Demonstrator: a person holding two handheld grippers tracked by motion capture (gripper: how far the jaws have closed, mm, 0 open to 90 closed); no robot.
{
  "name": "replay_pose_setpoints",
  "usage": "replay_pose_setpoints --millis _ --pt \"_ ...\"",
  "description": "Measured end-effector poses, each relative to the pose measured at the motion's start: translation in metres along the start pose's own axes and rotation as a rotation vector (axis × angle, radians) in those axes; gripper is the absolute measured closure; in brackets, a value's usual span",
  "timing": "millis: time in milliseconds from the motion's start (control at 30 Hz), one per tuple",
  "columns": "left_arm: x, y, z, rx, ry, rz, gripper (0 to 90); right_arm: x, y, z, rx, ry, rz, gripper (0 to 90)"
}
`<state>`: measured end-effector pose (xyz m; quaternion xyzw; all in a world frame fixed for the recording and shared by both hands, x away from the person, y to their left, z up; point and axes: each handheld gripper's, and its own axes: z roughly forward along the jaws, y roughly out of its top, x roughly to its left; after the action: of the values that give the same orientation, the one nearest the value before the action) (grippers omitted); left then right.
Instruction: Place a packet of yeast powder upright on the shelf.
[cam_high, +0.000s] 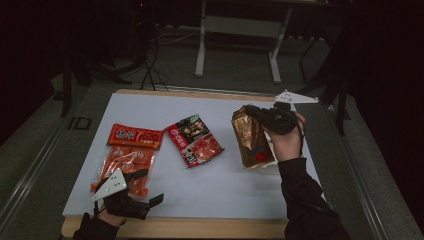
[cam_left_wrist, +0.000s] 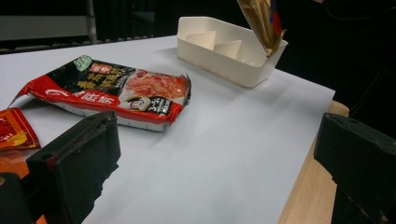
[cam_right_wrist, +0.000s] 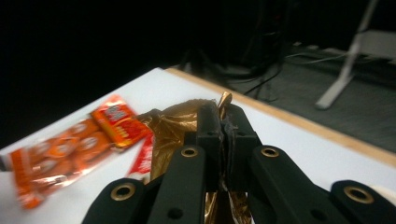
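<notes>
My right gripper (cam_high: 260, 114) is shut on the top of a gold foil packet (cam_high: 251, 137), which hangs upright with its lower end in a white divided box (cam_high: 270, 166) at the table's right. In the right gripper view the jaws pinch the crumpled gold foil (cam_right_wrist: 175, 123). The packet's bottom (cam_left_wrist: 262, 21) dips into the white box (cam_left_wrist: 224, 60) in the left gripper view. My left gripper (cam_high: 142, 187) stands open near the front left edge, beside an orange snack packet (cam_high: 129, 157). A red and black packet (cam_high: 195, 140) lies mid-table.
A white sheet (cam_high: 200, 190) covers the wooden table (cam_high: 190, 227). Beyond the far edge are a dark floor with cables and a white frame (cam_high: 240, 30). Bare sheet lies between the packets and along the front.
</notes>
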<state>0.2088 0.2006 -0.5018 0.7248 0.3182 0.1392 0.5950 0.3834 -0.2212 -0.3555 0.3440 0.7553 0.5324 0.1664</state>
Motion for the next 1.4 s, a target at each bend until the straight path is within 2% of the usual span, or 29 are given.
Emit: replay_pose_setpoints --millis 67,200,367,533,700,800,967,1167,1300,1400 --pt "0.000 0.000 0.000 -0.002 0.000 -0.001 0.7 -0.005 0.002 -0.001 -0.004 -0.020 -0.011 86.8" --pt "0.000 0.000 0.000 -0.004 -0.001 -0.003 0.7 -0.017 0.006 -0.005 -0.022 -0.027 0.005 86.7" --pt "0.000 0.000 0.001 -0.002 -0.002 -0.002 0.7 -0.027 0.010 -0.008 -0.055 -0.034 -0.008 86.5" --pt "0.000 -0.001 0.001 0.000 -0.002 -0.004 0.7 -0.039 0.016 -0.007 -0.069 -0.065 0.012 86.4" --pt "0.000 -0.001 0.001 0.004 -0.004 -0.003 0.7 -0.051 0.023 -0.007 -0.110 -0.054 0.054 86.0" --pt "0.000 -0.001 0.001 0.004 -0.006 0.002 0.7 -0.060 0.027 -0.008 -0.132 -0.073 0.066 86.0" --pt "-0.001 -0.001 0.002 0.006 -0.011 0.004 0.7 -0.072 0.031 -0.007 -0.141 -0.110 0.036 86.1" --pt "-0.002 -0.001 0.001 0.009 -0.015 0.010 0.7 -0.089 0.030 -0.004 -0.154 -0.142 0.056 86.0" --pt "-0.002 -0.001 0.001 0.009 -0.016 0.010 0.7 -0.101 0.030 -0.001 -0.185 -0.125 0.069 85.4" --pt "-0.002 -0.001 0.001 0.010 -0.016 0.012 0.7 -0.107 0.028 0.002 -0.189 -0.120 0.078 85.4"
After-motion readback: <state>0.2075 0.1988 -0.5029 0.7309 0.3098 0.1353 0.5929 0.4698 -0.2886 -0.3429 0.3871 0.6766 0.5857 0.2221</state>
